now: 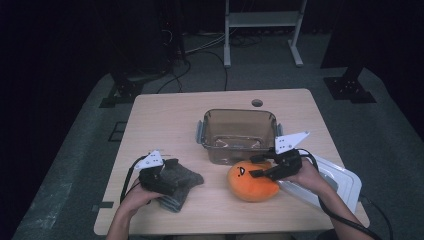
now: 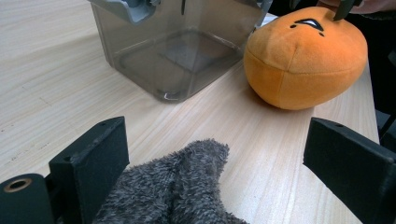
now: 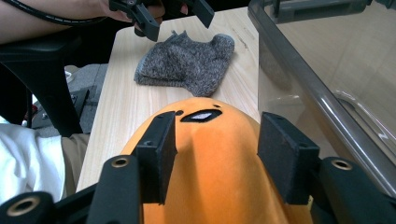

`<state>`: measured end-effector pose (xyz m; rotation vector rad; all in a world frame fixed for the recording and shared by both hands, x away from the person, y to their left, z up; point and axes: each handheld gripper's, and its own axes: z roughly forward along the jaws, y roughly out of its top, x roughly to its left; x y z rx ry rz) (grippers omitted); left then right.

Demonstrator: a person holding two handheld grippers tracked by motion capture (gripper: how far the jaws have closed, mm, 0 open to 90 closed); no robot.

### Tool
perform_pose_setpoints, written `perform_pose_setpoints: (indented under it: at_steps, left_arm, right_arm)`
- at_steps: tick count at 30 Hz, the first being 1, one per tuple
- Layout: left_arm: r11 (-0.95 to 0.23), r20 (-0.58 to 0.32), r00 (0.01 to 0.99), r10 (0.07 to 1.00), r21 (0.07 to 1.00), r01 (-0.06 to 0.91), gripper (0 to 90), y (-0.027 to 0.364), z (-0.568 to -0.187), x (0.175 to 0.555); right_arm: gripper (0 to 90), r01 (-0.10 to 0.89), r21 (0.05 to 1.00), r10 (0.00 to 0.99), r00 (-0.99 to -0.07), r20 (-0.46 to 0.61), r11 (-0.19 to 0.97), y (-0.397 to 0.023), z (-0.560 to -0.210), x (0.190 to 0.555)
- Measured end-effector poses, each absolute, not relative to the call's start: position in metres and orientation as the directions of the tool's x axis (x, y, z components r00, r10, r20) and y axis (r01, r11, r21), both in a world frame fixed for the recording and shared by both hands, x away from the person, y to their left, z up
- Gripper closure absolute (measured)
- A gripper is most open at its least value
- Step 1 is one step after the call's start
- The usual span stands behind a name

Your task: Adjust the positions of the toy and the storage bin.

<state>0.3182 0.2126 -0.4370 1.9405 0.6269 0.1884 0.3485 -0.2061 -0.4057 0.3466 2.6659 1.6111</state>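
An orange plush toy (image 1: 252, 181) with a small black face lies on the table in front of the clear bin (image 1: 239, 134). My right gripper (image 1: 256, 167) comes in from the right over the toy's top. Its two pads (image 3: 159, 154) press into the plush (image 3: 217, 177) on both sides just behind the face. A grey fuzzy sock (image 1: 180, 186) lies at the front left. Over it my left gripper (image 1: 167, 167) stands open, its jaws wide apart on either side of the sock (image 2: 182, 186) without touching it.
The clear plastic bin (image 2: 177, 56) has nothing in it and stands mid-table, close behind the plush (image 2: 306, 58). Its white lid (image 1: 336, 182) lies at the right edge under my right forearm. A round cable hole (image 1: 257, 103) is at the table's far edge.
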Motion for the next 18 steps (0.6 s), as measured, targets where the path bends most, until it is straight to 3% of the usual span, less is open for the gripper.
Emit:
perform_pose_setpoints:
  at_steps: [18]
  left_arm:
    - [-0.324,-0.148,0.853,0.5,0.881,0.343,5.9,0.212,-0.438,0.318]
  right_arm:
    - [44.9,0.195,0.859,0.202,-0.973,0.11,0.474,-0.2,-0.419,0.342]
